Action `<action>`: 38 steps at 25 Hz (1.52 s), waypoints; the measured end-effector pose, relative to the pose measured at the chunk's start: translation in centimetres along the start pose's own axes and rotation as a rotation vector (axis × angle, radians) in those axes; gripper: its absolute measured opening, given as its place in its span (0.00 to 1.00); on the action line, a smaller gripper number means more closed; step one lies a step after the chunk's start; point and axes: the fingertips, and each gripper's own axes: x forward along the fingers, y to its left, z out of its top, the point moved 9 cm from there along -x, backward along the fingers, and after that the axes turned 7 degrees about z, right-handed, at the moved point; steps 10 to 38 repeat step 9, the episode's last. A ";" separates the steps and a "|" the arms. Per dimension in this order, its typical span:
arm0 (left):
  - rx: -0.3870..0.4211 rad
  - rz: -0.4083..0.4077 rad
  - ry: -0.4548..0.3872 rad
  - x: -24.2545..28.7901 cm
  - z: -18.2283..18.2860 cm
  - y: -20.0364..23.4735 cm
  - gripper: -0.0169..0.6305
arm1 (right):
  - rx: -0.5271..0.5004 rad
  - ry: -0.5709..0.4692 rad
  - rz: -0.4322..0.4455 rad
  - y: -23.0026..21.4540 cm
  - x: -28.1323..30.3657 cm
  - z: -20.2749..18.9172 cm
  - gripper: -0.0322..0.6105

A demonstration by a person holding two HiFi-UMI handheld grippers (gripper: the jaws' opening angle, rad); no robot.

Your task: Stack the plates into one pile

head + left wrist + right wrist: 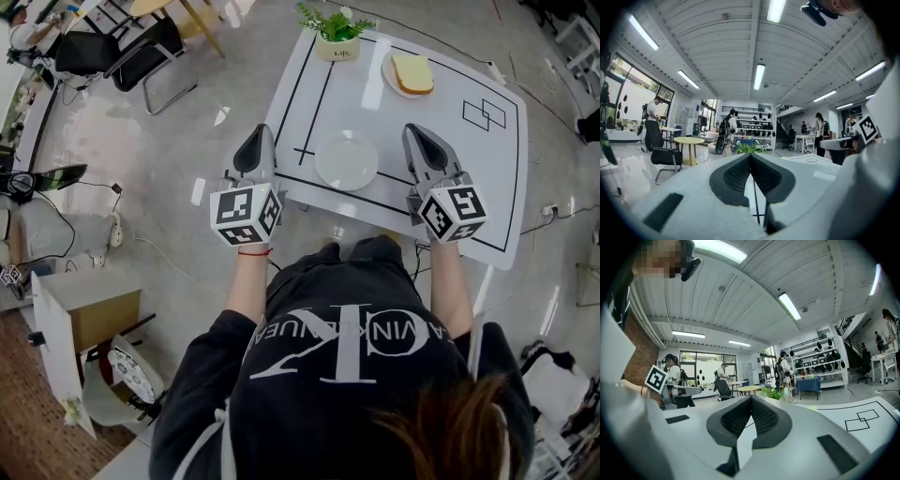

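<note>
Both are clenched on nothing: your left gripper (262, 136) and right gripper (413, 138) hover level at the worktop's (441, 169) near edge, flanking the empty plate (347, 159). The far plate (388, 75), carrying a yellow slice (413, 72), sits well apart, so there's no pile; jaws must open, bare room lies right, and the potted plant (336, 33) crowds the far edge

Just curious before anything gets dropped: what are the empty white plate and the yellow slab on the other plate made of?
The round white empty plate looks like glazed ceramic or glossy plastic: smooth, with a soft sheen. The pale yellow square slab looks like bread or foam: matte, with a darker crust-like edge.
</note>
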 end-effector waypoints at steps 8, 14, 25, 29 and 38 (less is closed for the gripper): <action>-0.003 0.003 0.005 0.0 0.0 0.7 0.04 | 0.005 -0.003 -0.002 0.3 0.6 0.1 0.05; -0.004 0.004 0.005 0.0 0.0 0.8 0.04 | 0.004 -0.004 -0.001 0.3 0.7 0.1 0.05; -0.004 0.004 0.005 0.0 0.0 0.8 0.04 | 0.004 -0.004 -0.001 0.3 0.7 0.1 0.05; -0.004 0.004 0.005 0.0 0.0 0.8 0.04 | 0.004 -0.004 -0.001 0.3 0.7 0.1 0.05; -0.004 0.004 0.005 0.0 0.0 0.8 0.04 | 0.004 -0.004 -0.001 0.3 0.7 0.1 0.05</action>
